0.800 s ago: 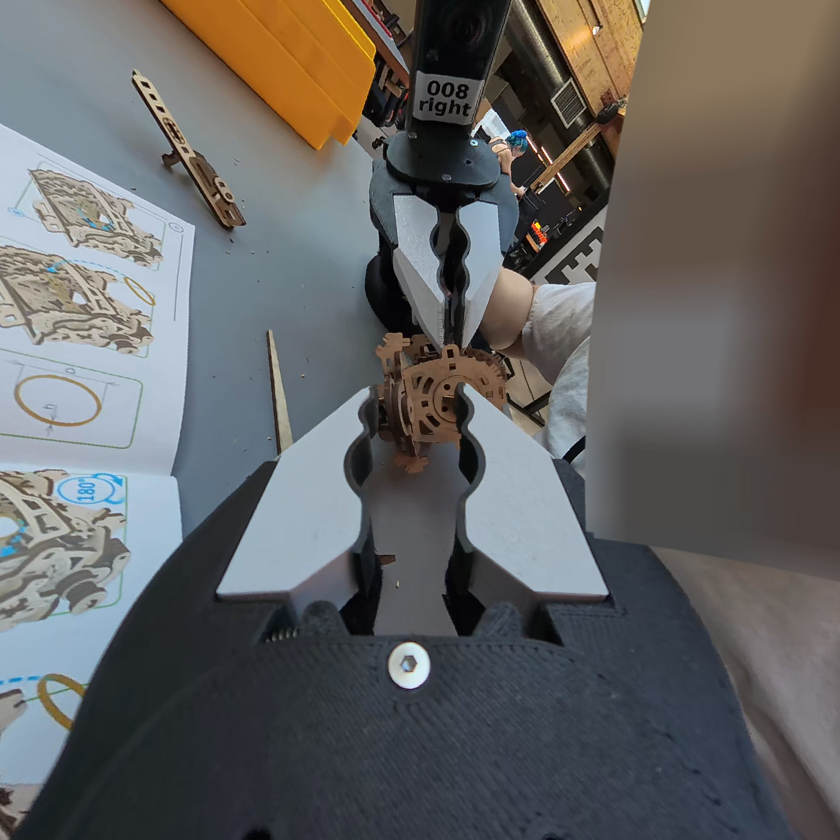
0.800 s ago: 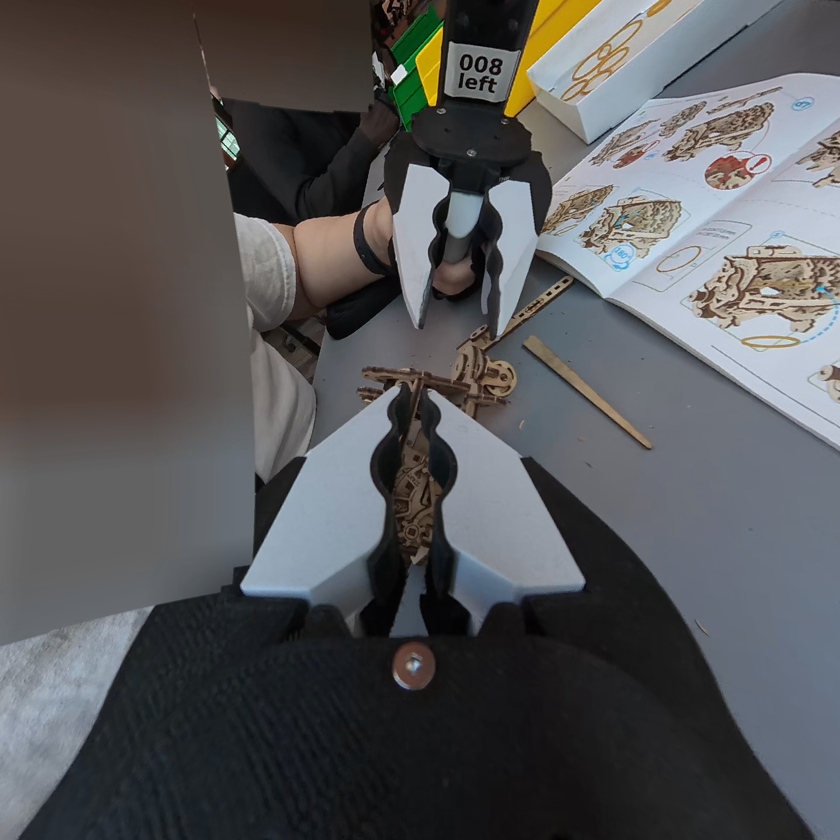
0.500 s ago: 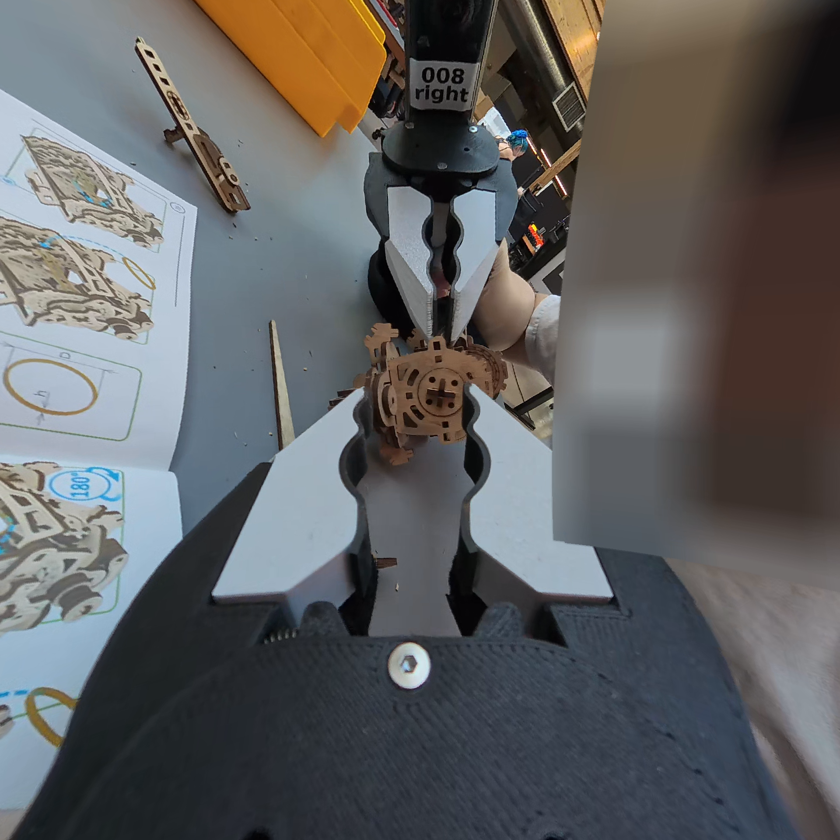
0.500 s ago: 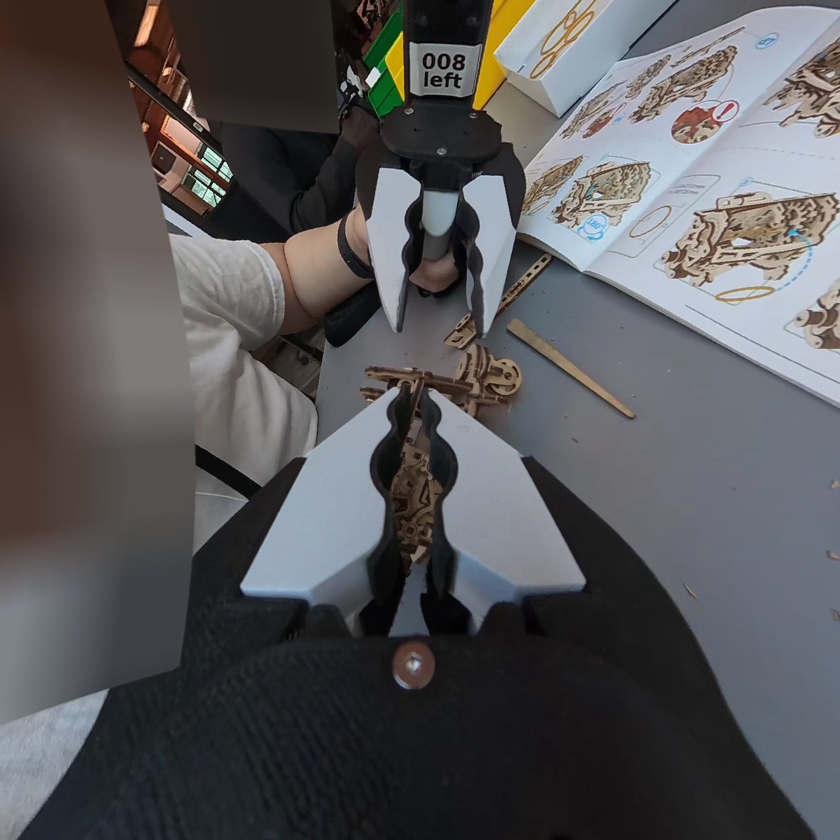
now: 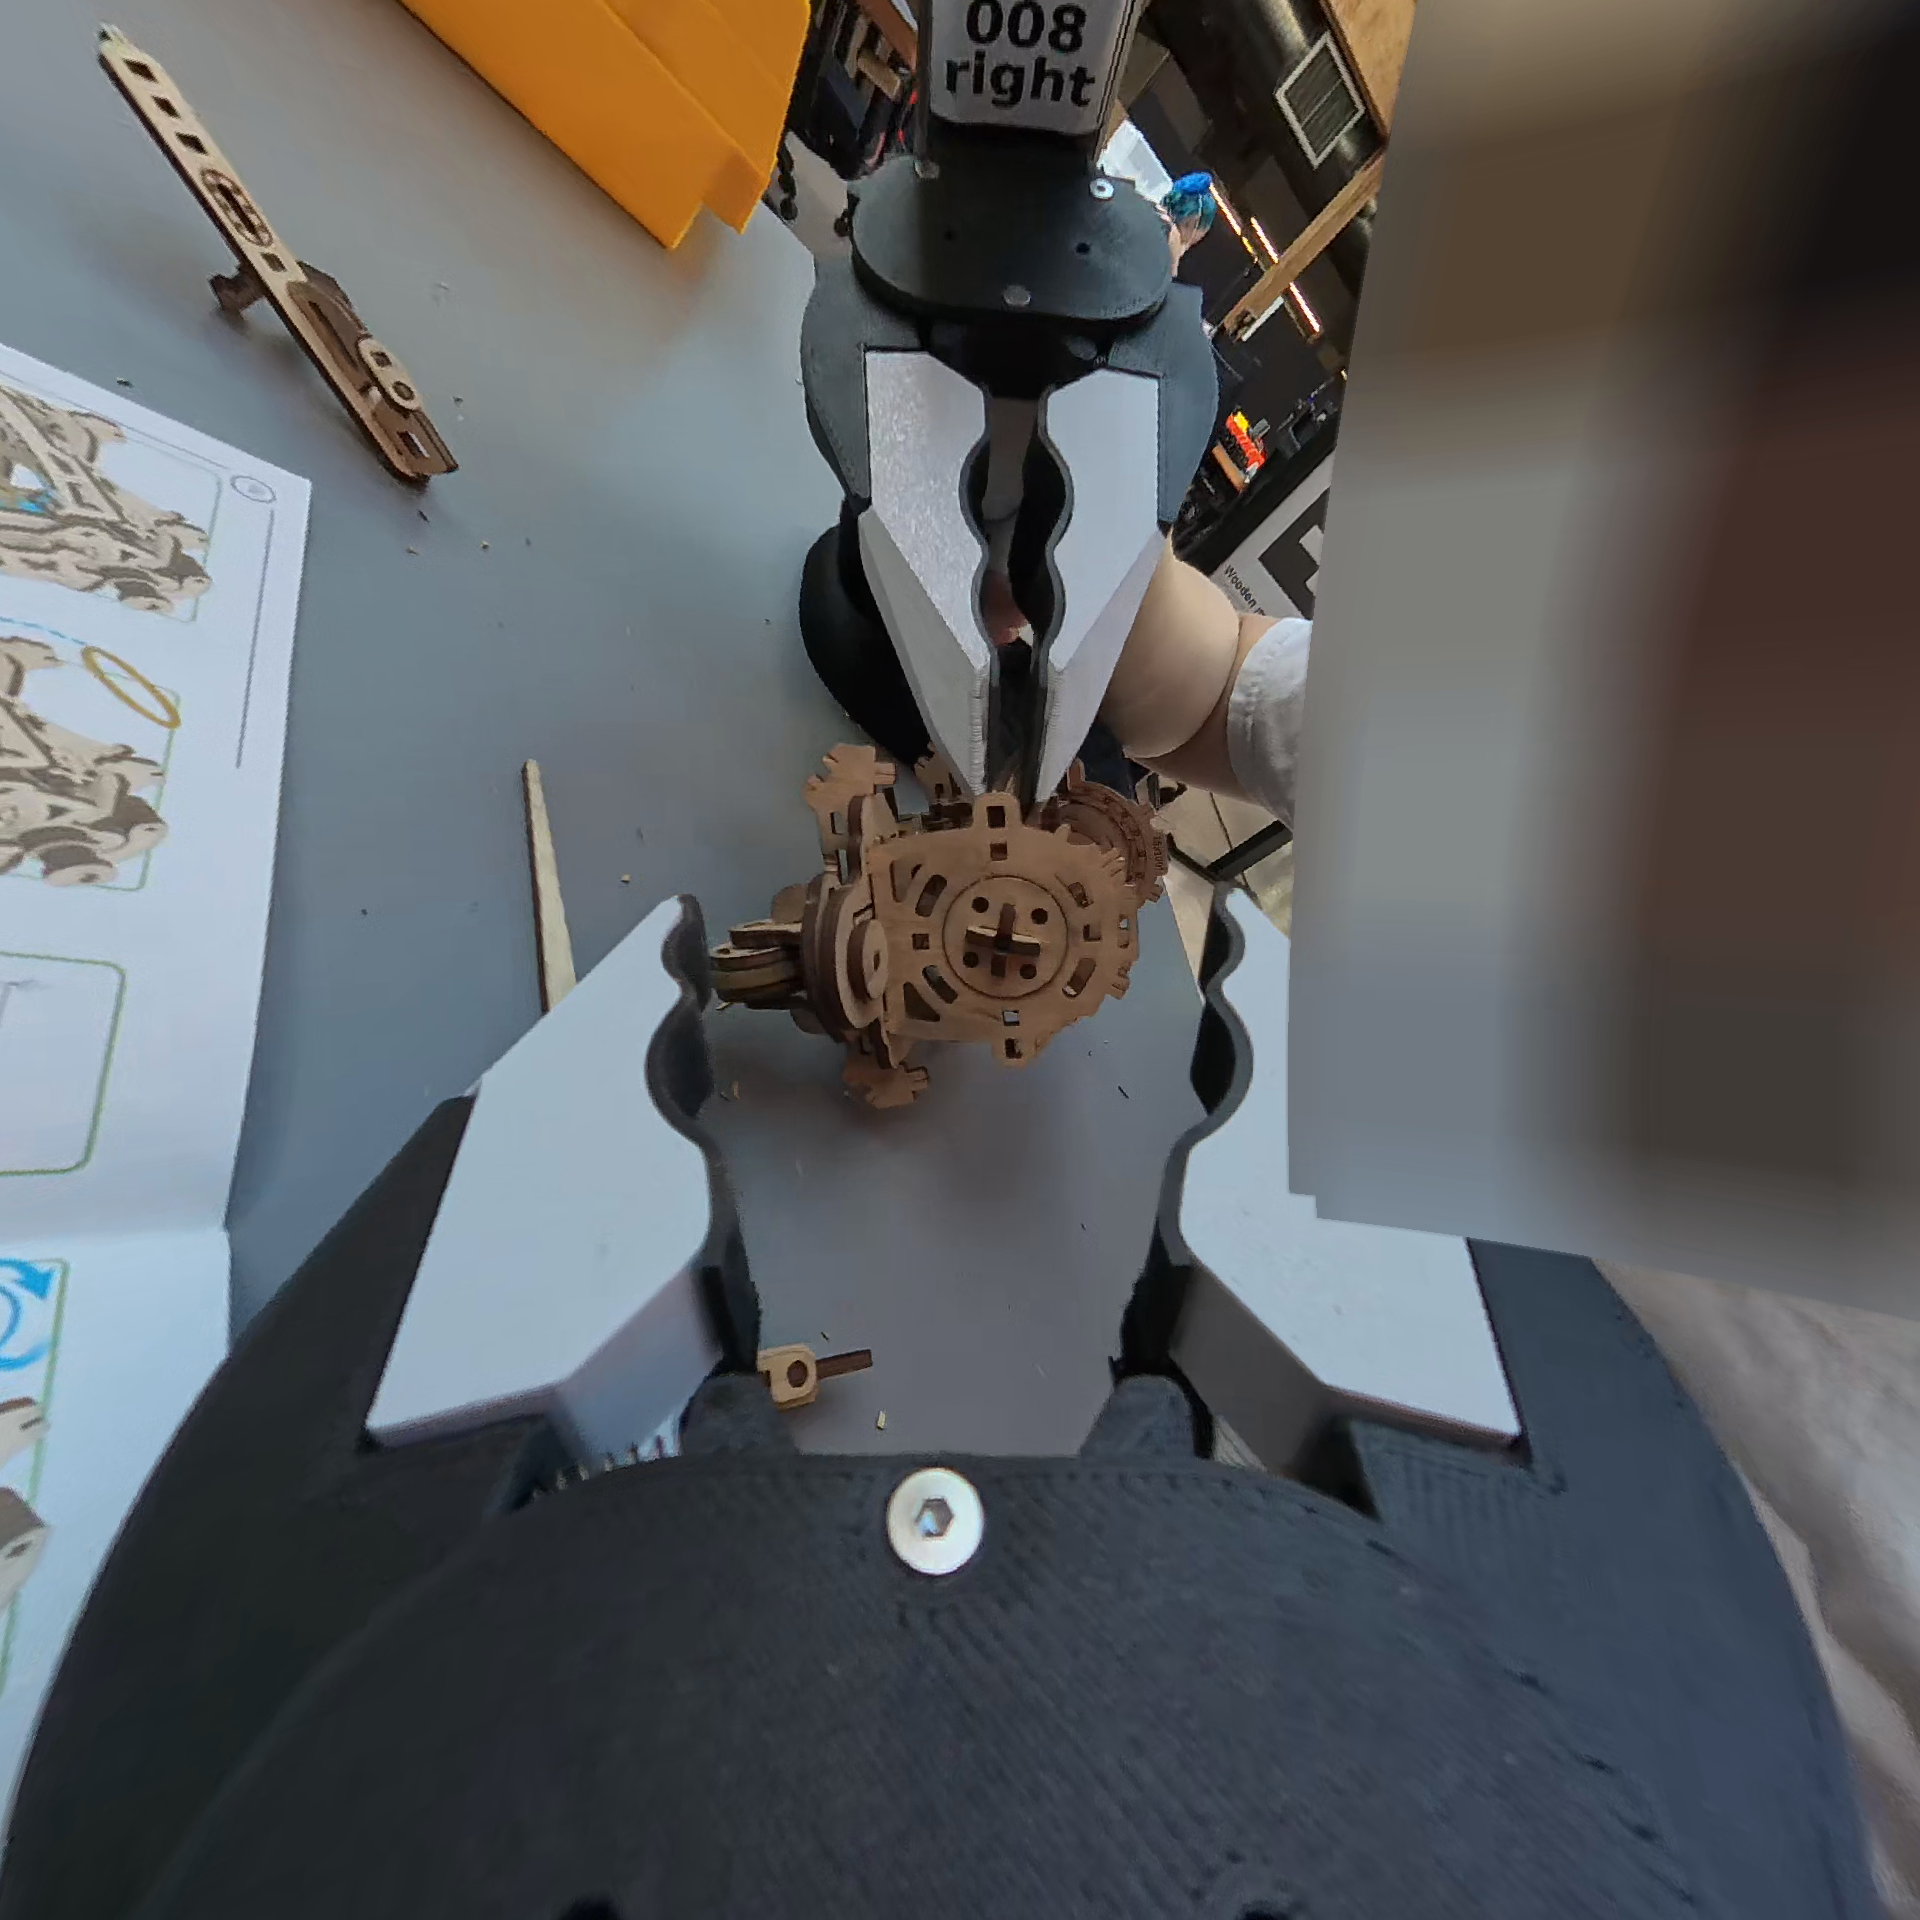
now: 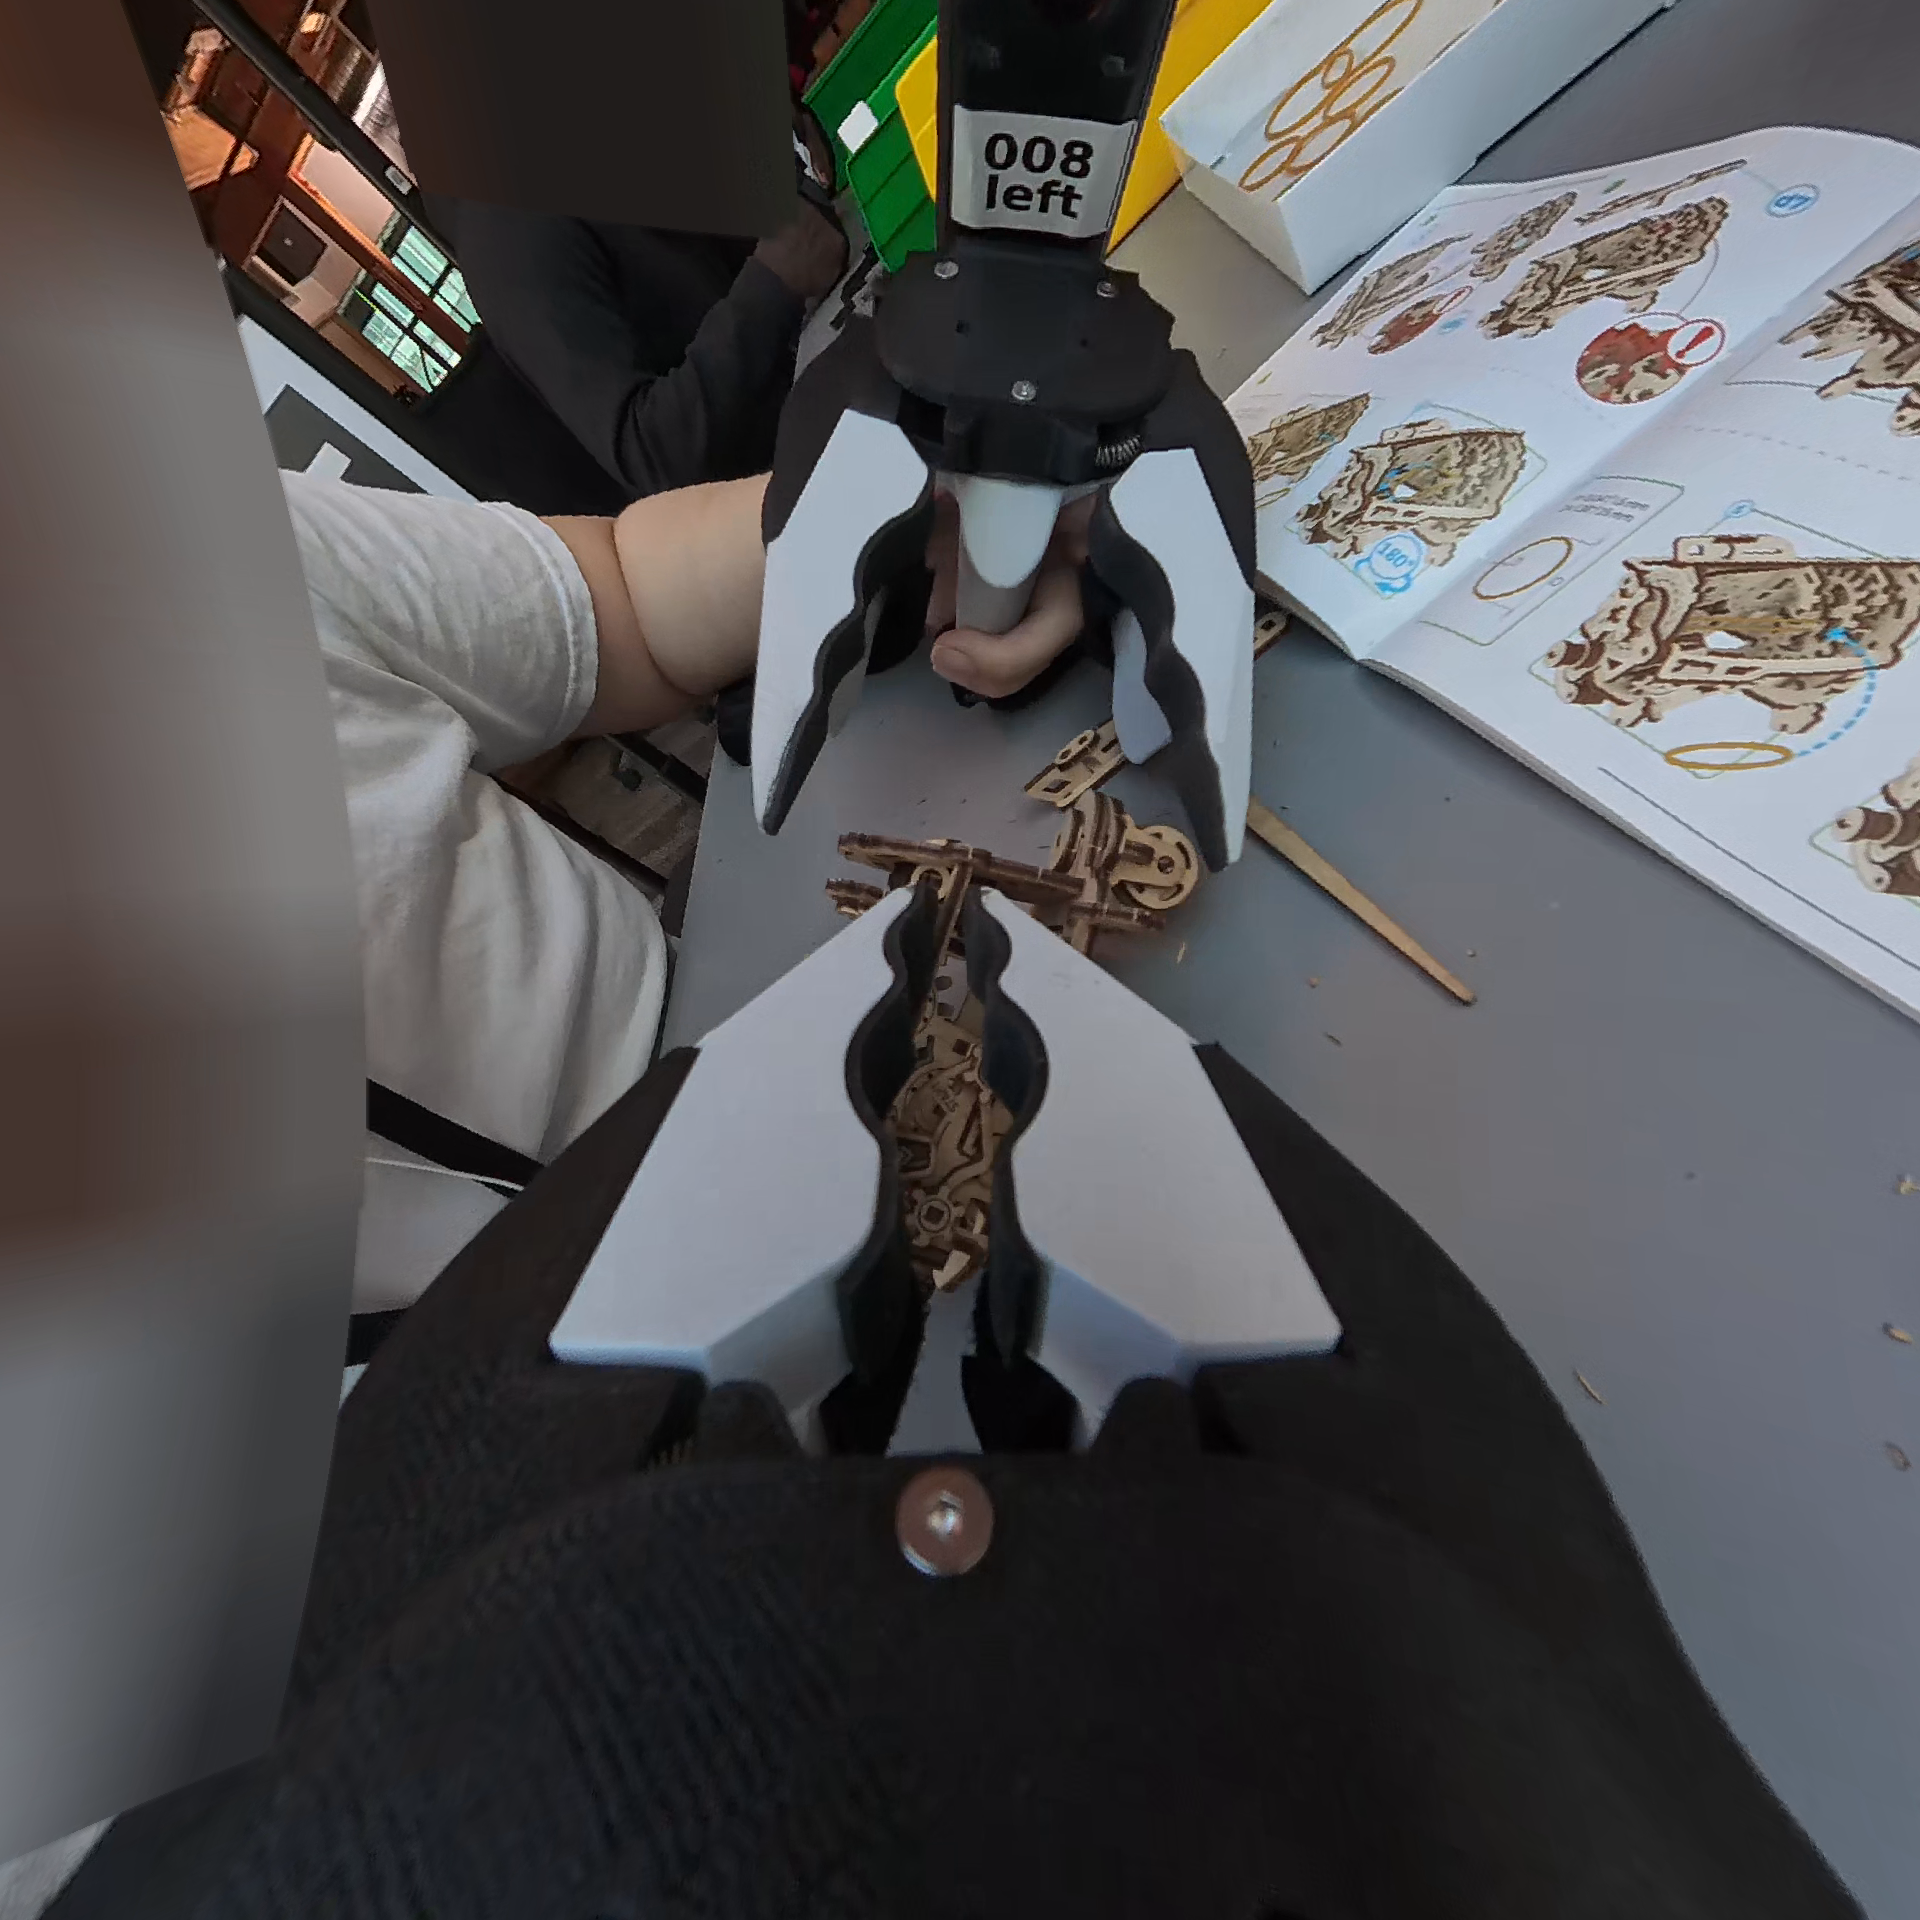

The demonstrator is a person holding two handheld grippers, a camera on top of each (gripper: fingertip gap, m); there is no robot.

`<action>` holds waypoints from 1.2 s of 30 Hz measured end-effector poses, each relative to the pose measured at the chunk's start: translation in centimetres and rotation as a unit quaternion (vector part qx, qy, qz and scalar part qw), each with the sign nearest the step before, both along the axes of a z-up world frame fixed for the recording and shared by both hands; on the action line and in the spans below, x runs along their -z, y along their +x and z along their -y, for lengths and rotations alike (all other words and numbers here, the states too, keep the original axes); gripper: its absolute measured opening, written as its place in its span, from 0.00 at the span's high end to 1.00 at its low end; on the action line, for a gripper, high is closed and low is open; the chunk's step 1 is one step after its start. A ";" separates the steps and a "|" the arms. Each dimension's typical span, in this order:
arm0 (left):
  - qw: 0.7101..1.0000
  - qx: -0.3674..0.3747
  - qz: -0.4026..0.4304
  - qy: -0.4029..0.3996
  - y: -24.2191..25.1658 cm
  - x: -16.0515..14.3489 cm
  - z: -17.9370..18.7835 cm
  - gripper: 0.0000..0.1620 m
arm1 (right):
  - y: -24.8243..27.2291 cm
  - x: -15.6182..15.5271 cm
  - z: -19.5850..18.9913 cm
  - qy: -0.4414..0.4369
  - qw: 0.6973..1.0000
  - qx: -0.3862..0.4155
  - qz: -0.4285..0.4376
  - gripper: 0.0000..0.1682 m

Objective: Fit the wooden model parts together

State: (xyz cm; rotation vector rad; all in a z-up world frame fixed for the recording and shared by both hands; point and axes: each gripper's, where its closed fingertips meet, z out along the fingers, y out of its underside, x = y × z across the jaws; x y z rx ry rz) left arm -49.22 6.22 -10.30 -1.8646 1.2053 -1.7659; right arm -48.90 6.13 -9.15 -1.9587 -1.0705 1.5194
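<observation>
At the centre of the left wrist view sits the wooden model [image 5: 977, 925], a cluster of laser-cut gear-like plates with a round hub and cross-shaped slot facing the camera. It rests low over the grey table [image 5: 623, 582]; whether it touches the surface cannot be told. The right gripper [image 5: 1003, 774], reaching down from the top centre of the frame, is pinched narrow on the model's upper edge. In the right wrist view the same model [image 6: 951, 1132] shows between that gripper's closed grey fingers [image 6: 748, 1143]. The left gripper [image 5: 940, 935] stands wide apart, its tips flanking the model without touching it.

A small loose wooden peg [image 5: 805, 1369] lies on the table near the bottom centre, between the left gripper's fingers. A thin wooden stick [image 5: 548, 873] lies to the left of the model, and a slotted wooden strip [image 5: 275, 275] lies at upper left.

To do this step well, the right gripper would likely need to keep the model steady while the left closes squarely on a flat plate, not on the fragile teeth.

An open instruction booklet [image 5: 114, 727] fills the left edge. An orange bin [image 5: 644, 94] at the top shows no contents from here. In the right wrist view, a white box [image 6: 1382, 135] sits at upper right, with yellow [image 6: 920, 135] and green [image 6: 873, 156] bins at top centre; their insides are hidden.
</observation>
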 end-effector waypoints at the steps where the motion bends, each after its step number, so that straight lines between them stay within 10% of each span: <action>1: 1.000 0.009 -0.001 0.005 0.1 0.0 0.4 0.40 | -0.1 -0.1 0.1 0.009 1.000 -0.002 0.001 0.98; 36: 0.998 0.043 -0.027 0.025 -0.6 1.0 2.4 0.54 | 0.9 0.4 1.4 0.086 0.992 -0.022 0.088 0.84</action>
